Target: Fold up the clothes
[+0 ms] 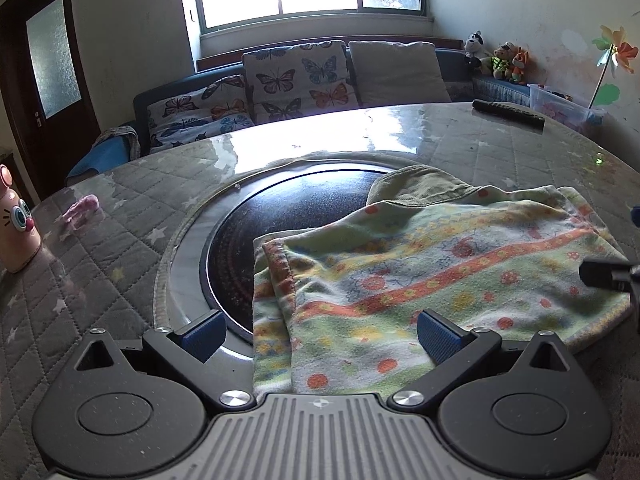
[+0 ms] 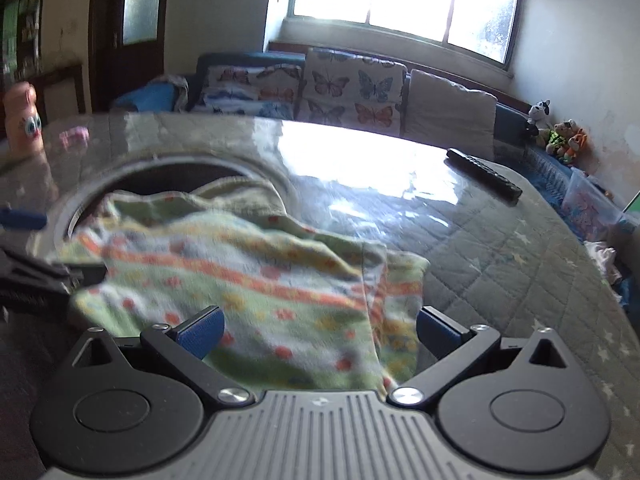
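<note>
Nearest the left wrist lens, the left gripper [image 1: 319, 334] hangs low over the near edge of a patterned fleece garment [image 1: 420, 272], its blue-padded jaws spread wide with nothing between them; the cloth's folded left edge runs up between the two fingers. The right gripper [image 2: 319, 330] is posed the same way on the other side, jaws apart and empty, straddling the garment's [image 2: 240, 280] right-hand near corner, where a doubled edge shows. The garment, green and white with orange bands and small flowers, lies on the table [image 1: 120, 208], partly on the grey quilted cover and partly over the dark round inset cooktop [image 1: 288, 216] at its centre. A green corduroy piece [image 1: 416, 188] peeks out from under its far edge; whether it belongs to the same garment cannot be told. Judging by the layered edges, at least one fold seems made already, but the shape is loose and rumpled, so more folding and smoothing is likely left. Both grippers point forward over the table from the near side, level and low, each visible at the edge of the other's view, well placed for pinching the near corners. A remote control [image 1: 508, 114] lies far off, and a pink toy bottle [image 1: 16, 228] stands at the left.
</note>
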`<state>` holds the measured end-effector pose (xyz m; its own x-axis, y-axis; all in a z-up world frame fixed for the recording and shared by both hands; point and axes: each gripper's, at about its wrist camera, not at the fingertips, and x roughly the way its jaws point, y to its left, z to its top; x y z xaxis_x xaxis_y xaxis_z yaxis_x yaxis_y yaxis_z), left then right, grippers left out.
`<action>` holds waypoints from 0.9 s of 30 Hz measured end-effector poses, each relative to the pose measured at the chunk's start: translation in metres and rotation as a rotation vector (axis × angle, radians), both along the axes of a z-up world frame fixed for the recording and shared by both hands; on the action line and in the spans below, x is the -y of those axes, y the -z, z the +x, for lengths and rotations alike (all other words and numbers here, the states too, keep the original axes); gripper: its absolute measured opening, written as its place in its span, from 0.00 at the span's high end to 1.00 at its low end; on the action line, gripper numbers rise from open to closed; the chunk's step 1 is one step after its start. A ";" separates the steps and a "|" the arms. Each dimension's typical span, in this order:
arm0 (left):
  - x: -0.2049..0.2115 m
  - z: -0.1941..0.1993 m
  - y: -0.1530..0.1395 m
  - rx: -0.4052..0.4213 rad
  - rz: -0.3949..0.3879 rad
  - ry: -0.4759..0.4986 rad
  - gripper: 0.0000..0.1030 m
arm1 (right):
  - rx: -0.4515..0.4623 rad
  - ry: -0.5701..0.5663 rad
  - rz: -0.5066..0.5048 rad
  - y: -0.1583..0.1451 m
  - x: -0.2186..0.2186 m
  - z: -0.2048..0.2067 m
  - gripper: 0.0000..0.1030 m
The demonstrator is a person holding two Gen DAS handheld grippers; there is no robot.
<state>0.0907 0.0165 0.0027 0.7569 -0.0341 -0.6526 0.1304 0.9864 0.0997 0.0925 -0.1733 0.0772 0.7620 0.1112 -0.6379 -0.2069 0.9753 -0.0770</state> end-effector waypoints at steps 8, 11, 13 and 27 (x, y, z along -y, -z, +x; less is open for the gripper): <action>-0.002 0.003 0.001 -0.012 -0.006 0.003 0.00 | -0.081 -0.045 0.150 0.021 0.006 0.018 0.00; -0.003 0.004 0.000 -0.015 -0.002 0.003 0.00 | -0.091 -0.043 0.141 0.025 0.011 0.018 0.00; -0.006 0.006 -0.004 -0.009 0.006 -0.008 0.00 | -0.086 -0.043 0.142 0.022 0.014 0.017 0.00; -0.028 0.062 -0.007 -0.014 0.062 -0.075 0.00 | -0.080 -0.150 0.214 0.012 0.008 0.068 0.00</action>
<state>0.1530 0.0442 0.0092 0.7466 0.0634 -0.6622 0.0583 0.9854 0.1600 0.1610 -0.1809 0.0651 0.6752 0.3579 -0.6450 -0.3478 0.9256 0.1495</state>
